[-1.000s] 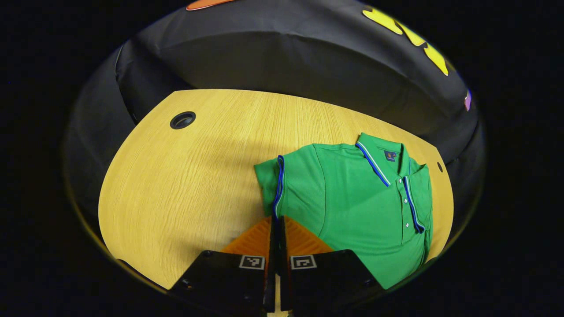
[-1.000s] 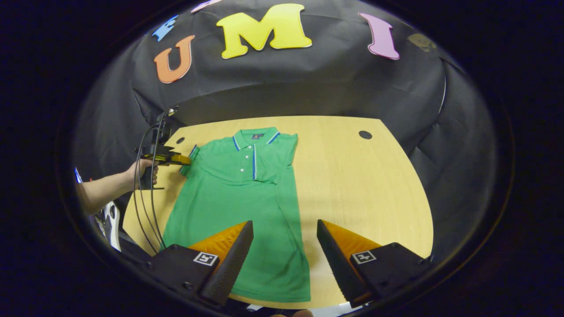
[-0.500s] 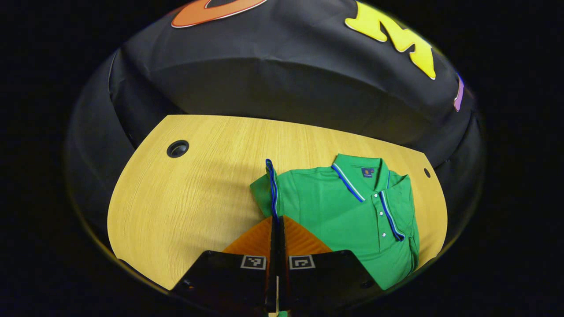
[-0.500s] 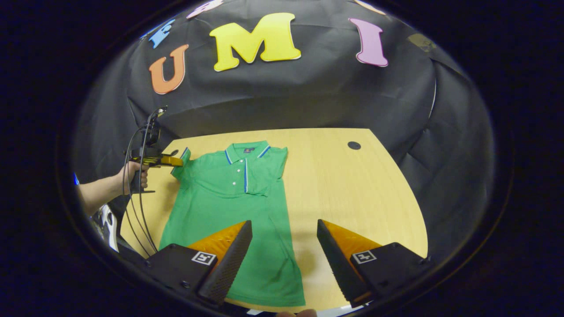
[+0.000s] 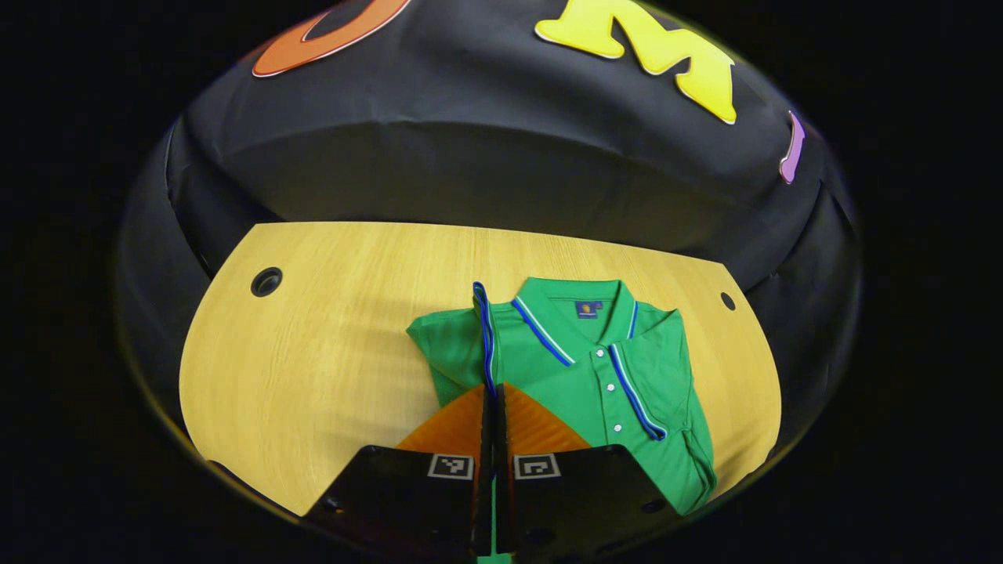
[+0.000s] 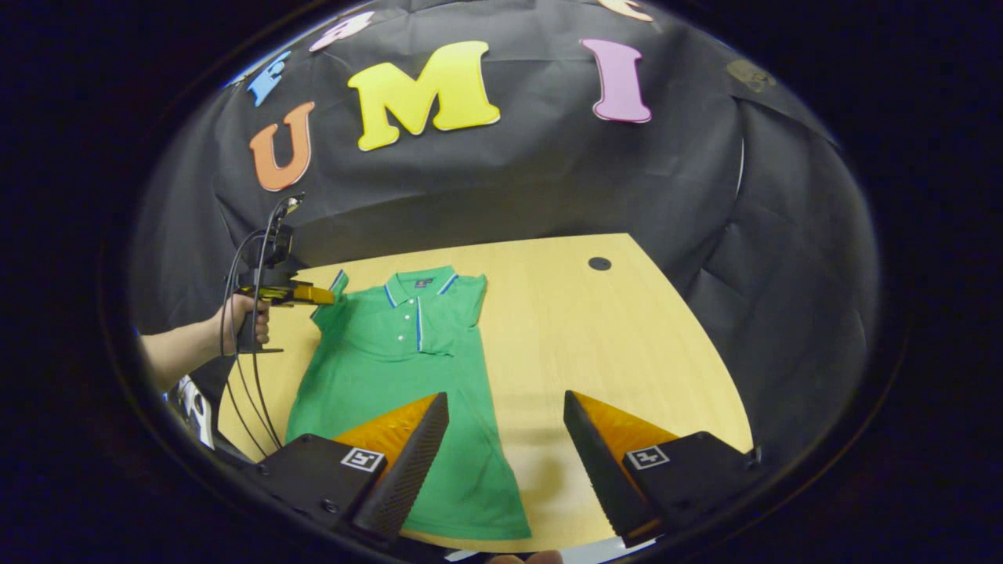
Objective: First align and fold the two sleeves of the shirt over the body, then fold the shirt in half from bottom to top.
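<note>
Left gripper view: one green shirt (image 5: 595, 376) on one table (image 5: 313, 352), two holes (image 5: 266, 281) in the top; left gripper (image 5: 492, 392) clamped on the raised sleeve (image 5: 486, 337). Collar tag too small for reading.

Right gripper view: right gripper (image 6: 505, 439) spread apart above the shirt's hem; a hand (image 6: 239, 317) gripping the other gripper by the sleeve.

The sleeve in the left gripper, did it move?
Yes. In the right gripper view, the left gripper has lifted the sleeve and carried it inward toward the collar, away from the table edge.
</note>
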